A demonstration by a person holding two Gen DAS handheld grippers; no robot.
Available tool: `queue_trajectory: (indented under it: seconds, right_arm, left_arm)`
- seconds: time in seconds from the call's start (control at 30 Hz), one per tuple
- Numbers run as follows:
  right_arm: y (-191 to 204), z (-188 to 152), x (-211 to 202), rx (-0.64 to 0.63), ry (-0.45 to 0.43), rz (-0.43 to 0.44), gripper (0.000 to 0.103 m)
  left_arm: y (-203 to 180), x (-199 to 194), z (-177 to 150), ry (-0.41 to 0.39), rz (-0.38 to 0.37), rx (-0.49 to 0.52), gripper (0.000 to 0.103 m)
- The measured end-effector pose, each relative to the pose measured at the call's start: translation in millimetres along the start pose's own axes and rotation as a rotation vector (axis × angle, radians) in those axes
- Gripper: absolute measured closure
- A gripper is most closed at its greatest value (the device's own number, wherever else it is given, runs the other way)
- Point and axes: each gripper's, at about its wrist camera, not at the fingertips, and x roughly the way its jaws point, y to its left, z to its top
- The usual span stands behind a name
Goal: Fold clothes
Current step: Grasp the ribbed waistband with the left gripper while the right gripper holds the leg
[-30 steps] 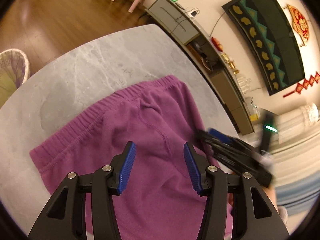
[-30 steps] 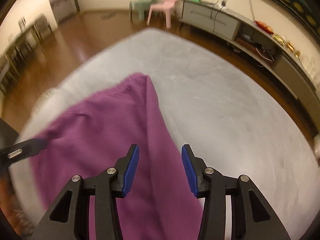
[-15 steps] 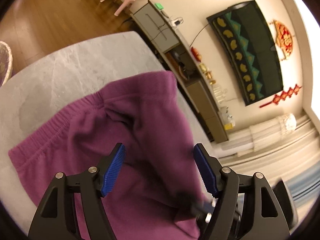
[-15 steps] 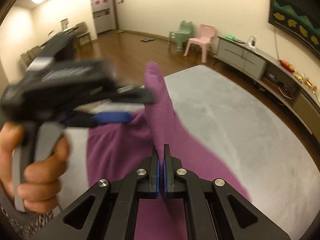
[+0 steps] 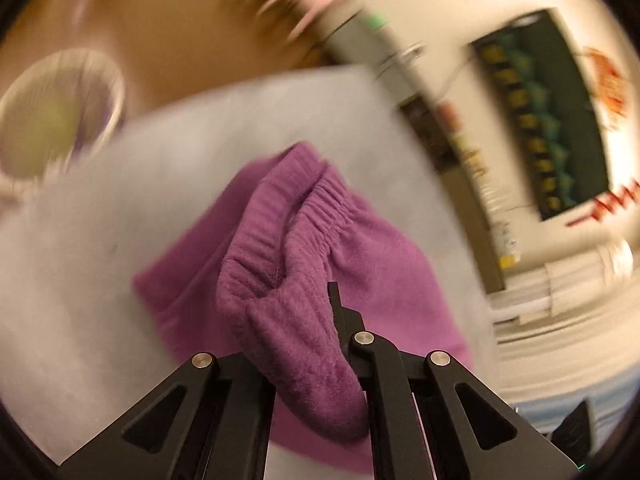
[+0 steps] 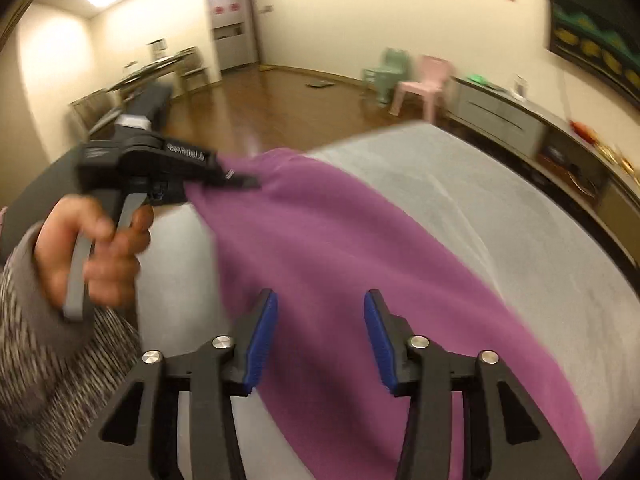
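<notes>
Left gripper (image 5: 308, 344) pinches purple pants (image 6: 340, 240); right gripper (image 6: 320, 340) gapes.

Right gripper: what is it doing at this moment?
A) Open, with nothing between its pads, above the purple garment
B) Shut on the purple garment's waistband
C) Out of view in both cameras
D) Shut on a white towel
A: the right gripper has its blue pads spread wide apart over the purple garment, while the left gripper is the one clamped on the fabric.

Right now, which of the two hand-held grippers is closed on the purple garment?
The left hand-held gripper: purple garment is bunched between its fingers. The right hand-held gripper is open, holding nothing.
</notes>
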Motion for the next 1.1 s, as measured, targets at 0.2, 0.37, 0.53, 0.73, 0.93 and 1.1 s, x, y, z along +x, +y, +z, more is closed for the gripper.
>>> queue_trajectory:
  seconds: [0.2, 0.37, 0.53, 0.73, 0.93, 1.1]
  right_arm:
    - [-53, -105, -22, 0.164, 0.081, -0.117, 0.056]
    - [-69, -145, -30, 0.137, 0.118, -0.202, 0.06]
    - [-83, -140, -48, 0.161, 0.044, -0.19, 0.061]
    - [-92, -144, -30, 0.124, 0.108, -0.255, 0.091]
    - [-78, -131, -78, 0.108, 0.035, -0.229, 0.099]
    - [-94, -147, -92, 0.162, 0.034, -0.156, 0.099]
  left_arm:
    - [-20, 3, 1, -0.048, 0.025, 0.049, 0.099]
    - [-29, -8, 4, -0.091, -0.023, 0.074, 0.099]
    - [-23, -18, 6, -0.125, -0.071, 0.055, 0.098]
    - [-33, -23, 7, -0.136, -0.119, 0.092, 0.098]
    - [-22, -54, 1, -0.158, -0.075, 0.145, 0.098]
    - [-18, -11, -8, -0.02, 0.244, 0.263, 0.097]
